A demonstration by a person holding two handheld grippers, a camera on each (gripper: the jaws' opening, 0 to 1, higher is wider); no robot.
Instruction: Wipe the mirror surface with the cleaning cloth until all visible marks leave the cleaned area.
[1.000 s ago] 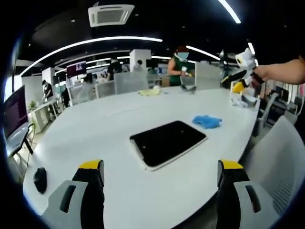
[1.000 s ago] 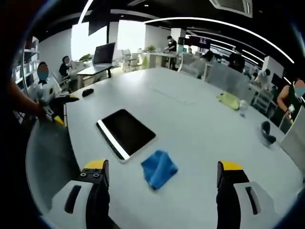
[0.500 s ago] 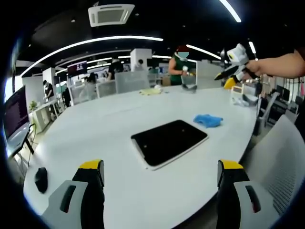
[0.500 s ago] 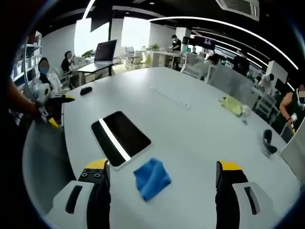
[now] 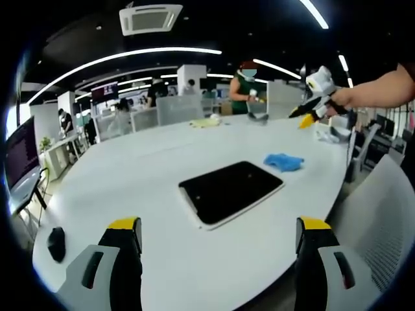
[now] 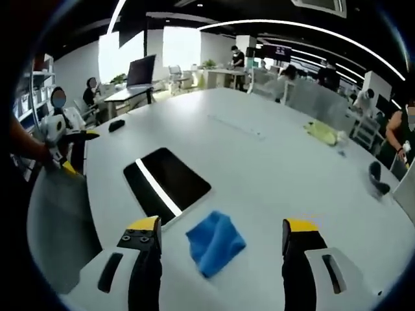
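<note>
Glossy dark mirror [image 5: 230, 192] with smooth pale rim, soft crumpled blue cleaning cloth [image 6: 214, 241], smooth matt white tabletop [image 5: 149, 168], matt black-and-grey plastic right gripper [image 6: 220, 246] tipped with yellow, perforated grey chair back [image 5: 382, 220]

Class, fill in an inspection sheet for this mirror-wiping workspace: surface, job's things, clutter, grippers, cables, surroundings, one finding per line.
Surface: large white oval table, mostly bare.
Job's things: dark rectangular white-framed mirror lies flat; crumpled blue cleaning cloth lies apart from it, on the table.
Clutter: black computer mouse near the table edge; yellow-green cloth and a dark object on the far side.
Grippers: left hand-held gripper open, holding nothing; right hand-held gripper open, the blue cloth between its jaws, not gripped.
Cables: nothing seen.
Surroundings: open office with desks, monitors, ceiling light strips, several people.
</note>
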